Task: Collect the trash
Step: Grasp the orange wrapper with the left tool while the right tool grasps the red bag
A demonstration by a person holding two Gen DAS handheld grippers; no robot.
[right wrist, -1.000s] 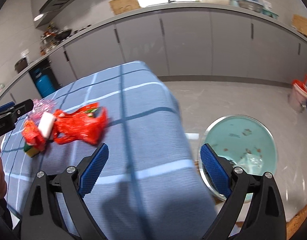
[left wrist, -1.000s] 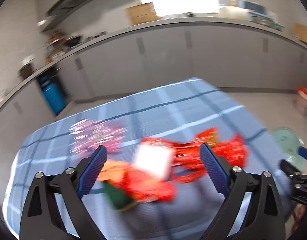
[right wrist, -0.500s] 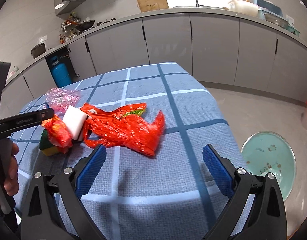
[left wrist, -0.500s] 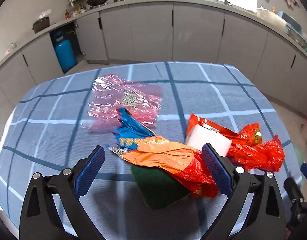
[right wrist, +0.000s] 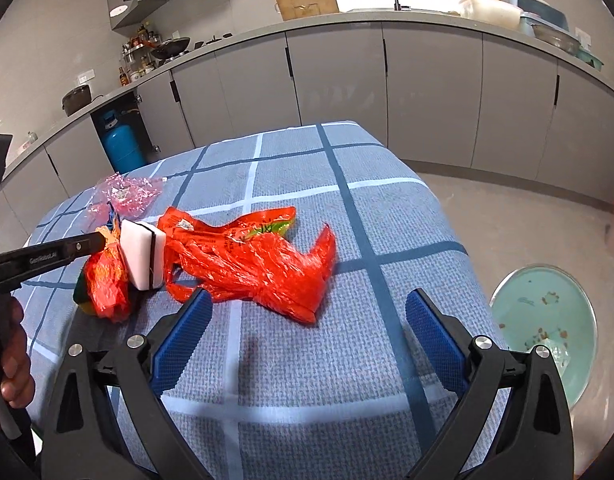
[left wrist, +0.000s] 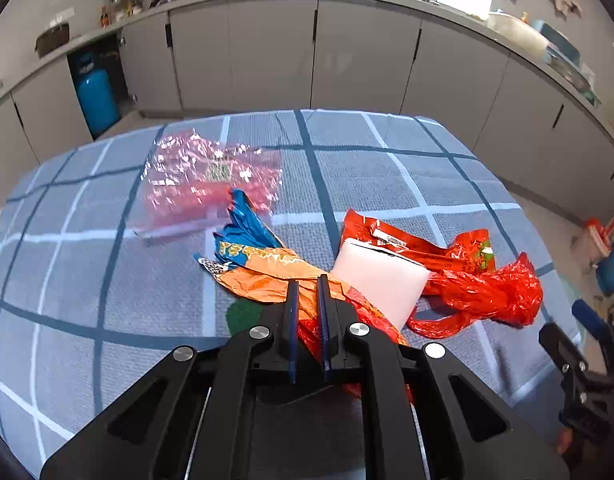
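Observation:
Trash lies on a blue checked tablecloth (left wrist: 367, 168). My left gripper (left wrist: 307, 284) is shut on an orange and blue snack wrapper (left wrist: 267, 268), which lies over a green sponge (left wrist: 241, 314). A white foam block (left wrist: 377, 280) leans beside it on a red wrapper (left wrist: 411, 242). A red plastic bag (left wrist: 487, 296) lies to the right, a pink clear bag (left wrist: 199, 184) behind. In the right wrist view my right gripper (right wrist: 307, 320) is open and empty, just in front of the red bag (right wrist: 259, 268). The left gripper (right wrist: 67, 252) shows there at the wrapper (right wrist: 105, 284).
A teal bin (right wrist: 547, 320) with scraps stands on the floor right of the table. Grey kitchen cabinets (right wrist: 427, 92) run along the back. A blue gas cylinder (right wrist: 121, 144) stands at the back left. The table edge drops off close to the right (right wrist: 447, 240).
My left gripper has closed from wide open onto the orange wrapper. My right gripper has moved in toward the red bag and stays open.

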